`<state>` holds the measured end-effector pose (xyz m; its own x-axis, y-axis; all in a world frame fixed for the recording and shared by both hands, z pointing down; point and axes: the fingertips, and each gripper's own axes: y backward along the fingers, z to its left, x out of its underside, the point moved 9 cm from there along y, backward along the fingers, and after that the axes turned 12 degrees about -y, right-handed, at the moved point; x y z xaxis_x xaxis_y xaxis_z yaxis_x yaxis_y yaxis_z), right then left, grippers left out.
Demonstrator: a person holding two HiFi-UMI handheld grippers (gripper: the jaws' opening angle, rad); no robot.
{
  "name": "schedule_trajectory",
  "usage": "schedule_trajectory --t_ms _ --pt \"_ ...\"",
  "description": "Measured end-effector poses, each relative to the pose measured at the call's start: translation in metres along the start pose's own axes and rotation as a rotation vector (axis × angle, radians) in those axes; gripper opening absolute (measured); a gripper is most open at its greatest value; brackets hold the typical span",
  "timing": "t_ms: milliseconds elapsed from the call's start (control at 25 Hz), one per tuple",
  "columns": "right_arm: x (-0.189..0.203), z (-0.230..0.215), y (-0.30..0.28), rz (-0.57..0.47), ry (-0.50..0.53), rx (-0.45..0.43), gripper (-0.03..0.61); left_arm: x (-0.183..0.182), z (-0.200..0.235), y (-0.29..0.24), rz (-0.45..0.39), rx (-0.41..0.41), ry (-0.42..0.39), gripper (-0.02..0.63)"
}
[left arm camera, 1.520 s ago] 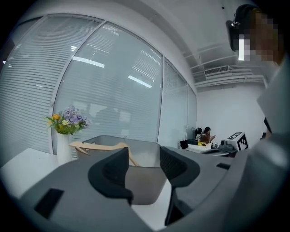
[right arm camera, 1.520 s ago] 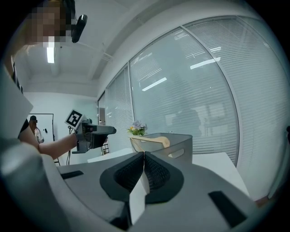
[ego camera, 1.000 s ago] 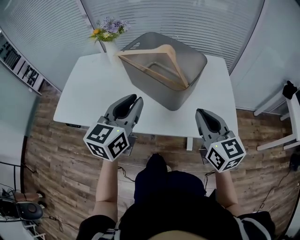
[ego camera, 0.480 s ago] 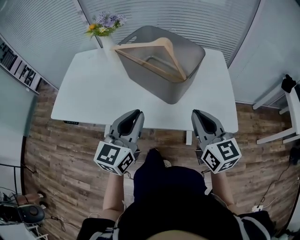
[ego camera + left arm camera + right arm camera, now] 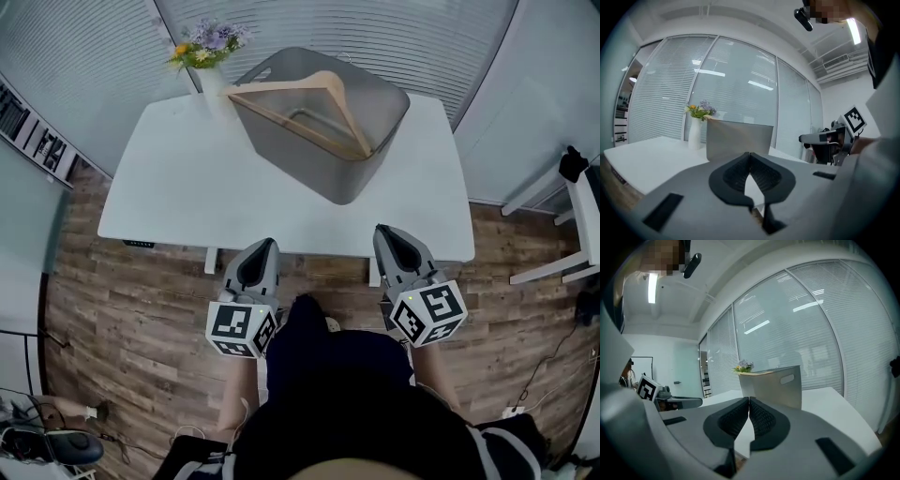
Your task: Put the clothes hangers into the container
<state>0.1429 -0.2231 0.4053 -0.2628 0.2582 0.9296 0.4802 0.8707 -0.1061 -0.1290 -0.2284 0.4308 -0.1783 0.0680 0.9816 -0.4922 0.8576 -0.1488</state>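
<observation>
Hanger: a pale wooden triangular clothes hanger [image 5: 281,84] lay across the open top of the container, its corners at the rim.
Container: a grey rectangular plastic bin [image 5: 352,178] with a cut-out handle stood on the far half of the desk, set at an angle to its edges.
Vase: a white vase of yellow and purple flowers [image 5: 208,54] stood just beside the bin's far left corner.
Desk: a white rectangular desk [image 5: 187,178], its near half bare.
Left gripper: the left gripper [image 5: 264,244] hung off the desk's near edge, above the floor; its fingers had just been closing and met at the tips with nothing between them.
Right gripper: the right gripper [image 5: 382,229] hung beside it, off the same edge, fingers together and empty.
Floor: brown wood planks [image 5: 141,319].
Room: glass walls with slatted blinds [image 5: 394,37] ran behind the desk.
</observation>
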Motion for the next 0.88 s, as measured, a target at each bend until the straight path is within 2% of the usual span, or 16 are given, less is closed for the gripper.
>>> schedule_trajectory --t_ms 880 --pt "0.0103 0.0041 -0.0062 0.082 -0.014 -0.021 0.028 0.0000 -0.0007 0.0019 0.007 0.005 -0.033 0.012"
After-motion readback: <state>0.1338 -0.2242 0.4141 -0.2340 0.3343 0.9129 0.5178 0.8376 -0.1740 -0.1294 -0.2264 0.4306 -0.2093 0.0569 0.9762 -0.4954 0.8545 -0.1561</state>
